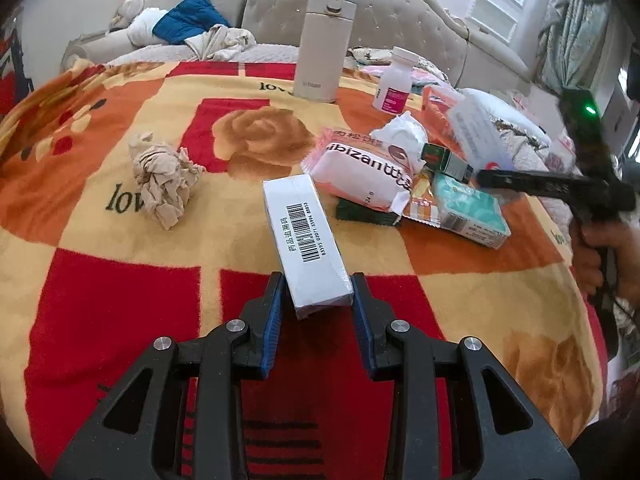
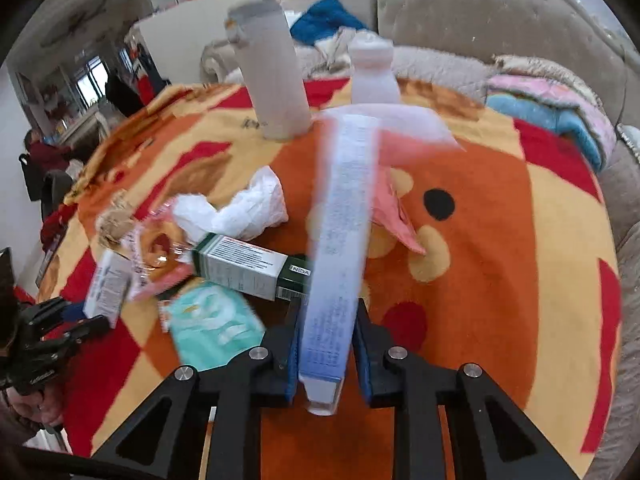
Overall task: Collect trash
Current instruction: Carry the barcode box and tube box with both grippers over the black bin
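Observation:
My left gripper (image 1: pixel 318 286) is shut on a white medicine box with a barcode (image 1: pixel 302 236), held above the red and orange blanket (image 1: pixel 120 280). My right gripper (image 2: pixel 326 320) is shut on a long white and blue box (image 2: pixel 340 240), blurred by motion; it shows in the left wrist view too (image 1: pixel 478 128). A pile of trash lies between them: a pink snack wrapper (image 1: pixel 364 168), a crumpled white tissue (image 2: pixel 236 210), a green and white box (image 2: pixel 248 262), a teal packet (image 2: pixel 212 324). A crumpled beige paper (image 1: pixel 162 178) lies apart at the left.
A white thermos (image 1: pixel 322 44) and a white bottle with a pink label (image 1: pixel 394 82) stand at the blanket's far edge. A beige tufted sofa (image 1: pixel 400 16) with clothes is behind. The right hand's gripper body (image 1: pixel 592 184) is at the right.

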`<state>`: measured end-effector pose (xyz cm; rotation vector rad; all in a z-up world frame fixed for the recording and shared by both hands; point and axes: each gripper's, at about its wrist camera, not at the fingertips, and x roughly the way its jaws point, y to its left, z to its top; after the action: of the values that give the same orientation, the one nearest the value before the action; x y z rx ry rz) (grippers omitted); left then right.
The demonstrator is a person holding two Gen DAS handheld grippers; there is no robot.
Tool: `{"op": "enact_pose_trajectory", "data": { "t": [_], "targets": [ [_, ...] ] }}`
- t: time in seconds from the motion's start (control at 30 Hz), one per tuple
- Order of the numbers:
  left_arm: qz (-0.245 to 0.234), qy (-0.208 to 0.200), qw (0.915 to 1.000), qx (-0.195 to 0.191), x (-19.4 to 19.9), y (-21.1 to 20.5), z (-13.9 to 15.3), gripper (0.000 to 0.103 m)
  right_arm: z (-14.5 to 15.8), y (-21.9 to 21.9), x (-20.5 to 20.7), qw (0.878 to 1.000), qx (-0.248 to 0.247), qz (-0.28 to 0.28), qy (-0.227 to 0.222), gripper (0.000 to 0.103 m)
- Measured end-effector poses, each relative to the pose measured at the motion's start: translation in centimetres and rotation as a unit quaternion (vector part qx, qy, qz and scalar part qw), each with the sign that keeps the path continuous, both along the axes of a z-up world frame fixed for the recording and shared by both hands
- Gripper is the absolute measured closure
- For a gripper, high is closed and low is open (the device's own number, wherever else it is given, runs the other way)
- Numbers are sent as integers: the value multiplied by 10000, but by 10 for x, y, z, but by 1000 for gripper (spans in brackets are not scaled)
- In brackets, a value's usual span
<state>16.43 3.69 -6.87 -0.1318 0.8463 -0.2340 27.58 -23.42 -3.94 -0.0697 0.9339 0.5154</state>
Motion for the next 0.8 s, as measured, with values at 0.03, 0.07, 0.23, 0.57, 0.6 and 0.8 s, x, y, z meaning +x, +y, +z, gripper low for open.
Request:
{"op": "enact_pose_trajectory", "data": {
  "t": [0.03,0.07,0.23,0.57,0.6,0.8],
  "targets": [
    [30,14,10000,-41,1,2,0,72,3,0,-6,10000,53,-17,-33,86],
    [59,11,10000,-59,1,3,0,72,6,-2,-14,9999,146,-28,-66,86],
    [132,75,9997,-188,3,8,-1,71,18,-8,-60,9988,346,-253,-223,86],
    [570,192,9960,-659,6,29,-3,65,-11,-9,-162,9893,733,-1240,-216,86],
    [584,187,9962,-612,6,28,-3,65,-16,-8,-165,9888,744,-1272,-224,86],
    [635,178,9970,-415,10,23,-2,65,-16,8,-165,9937,393,-981,-380,63]
  ]
}}
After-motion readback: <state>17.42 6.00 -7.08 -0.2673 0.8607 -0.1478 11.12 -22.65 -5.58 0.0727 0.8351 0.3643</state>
